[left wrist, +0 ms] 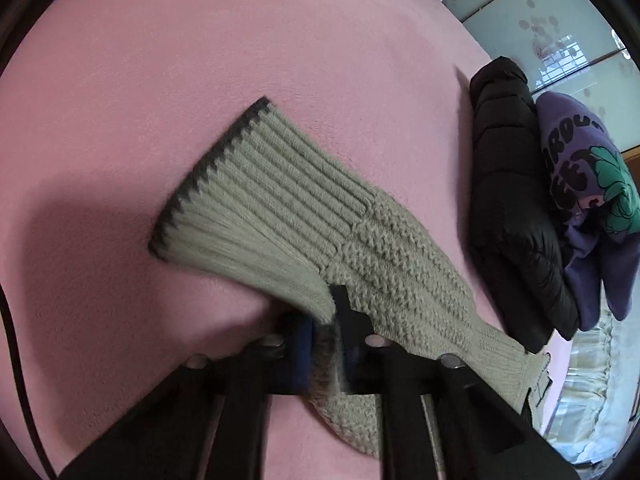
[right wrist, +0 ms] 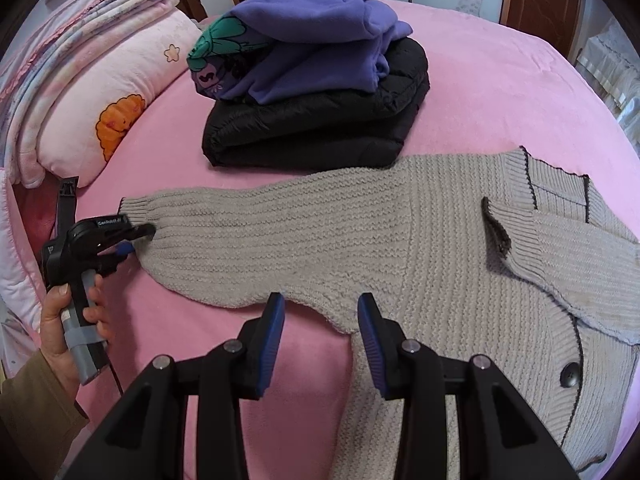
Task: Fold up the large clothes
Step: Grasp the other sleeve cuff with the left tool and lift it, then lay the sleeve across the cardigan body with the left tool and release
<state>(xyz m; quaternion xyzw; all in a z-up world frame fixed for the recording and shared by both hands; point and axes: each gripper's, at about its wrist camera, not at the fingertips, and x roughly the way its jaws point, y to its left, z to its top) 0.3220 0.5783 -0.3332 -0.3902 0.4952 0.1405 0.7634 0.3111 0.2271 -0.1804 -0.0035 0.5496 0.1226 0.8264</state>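
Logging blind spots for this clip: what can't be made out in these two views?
- Grey cardigan: its right side and hem run past the right wrist frame's edges.
- Sleeve cuff: blurred between the left gripper jaws in the left wrist view.
- Purple sweatshirt print: folded under, unreadable.
- Black puffer jacket: largely covered by the sweatshirt.

Grey knit cardigan [right wrist: 460, 264] lies spread flat on the bed, front up, chunky ribbed texture, thin dark trim along the edges. One dark round button [right wrist: 569, 374] visible on the front panel. Collar [right wrist: 498, 226] flipped open, darker brown inner face showing. One sleeve [right wrist: 256, 232] stretched straight out to the side, ribbed cuff [right wrist: 138, 208] at its far end. In the left wrist view a wide ribbed band [left wrist: 256, 184] of the cardigan fans out on the bed, edged with a dark zigzag trim
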